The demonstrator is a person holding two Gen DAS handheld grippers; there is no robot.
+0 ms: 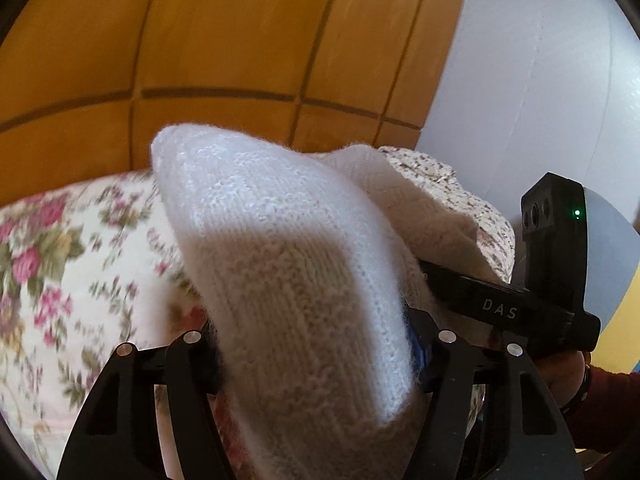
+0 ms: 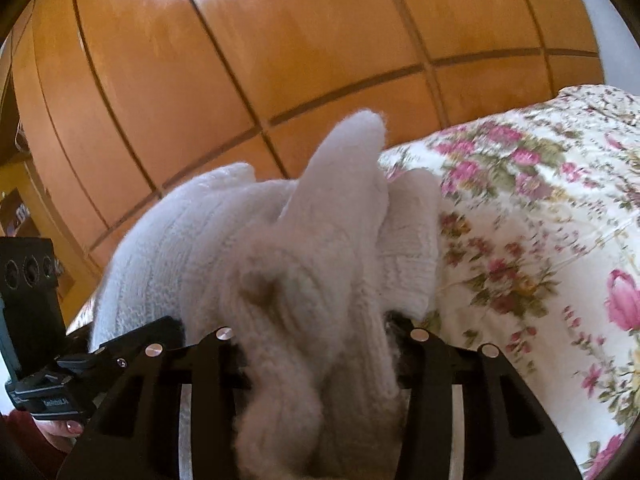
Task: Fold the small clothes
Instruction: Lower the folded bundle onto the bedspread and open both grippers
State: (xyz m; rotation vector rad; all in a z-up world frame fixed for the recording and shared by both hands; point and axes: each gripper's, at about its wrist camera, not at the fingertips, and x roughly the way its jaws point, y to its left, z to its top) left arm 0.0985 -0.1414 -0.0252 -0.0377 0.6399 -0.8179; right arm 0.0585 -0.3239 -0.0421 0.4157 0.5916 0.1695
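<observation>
A white knitted garment fills the middle of the left wrist view, draped over and between my left gripper's fingers, which are shut on it. The same white knit bunches up in the right wrist view, pinched in my right gripper, with a fold standing up like a peak. Both fingertips are hidden under the fabric. The right gripper's body shows at the right of the left view; the left gripper's body shows at the left of the right view. The garment is lifted off the bed.
A floral bedspread covers the bed below, also in the right wrist view. A wooden panelled wardrobe stands behind. A pale wall is at the right. The person's red-sleeved hand holds the right gripper.
</observation>
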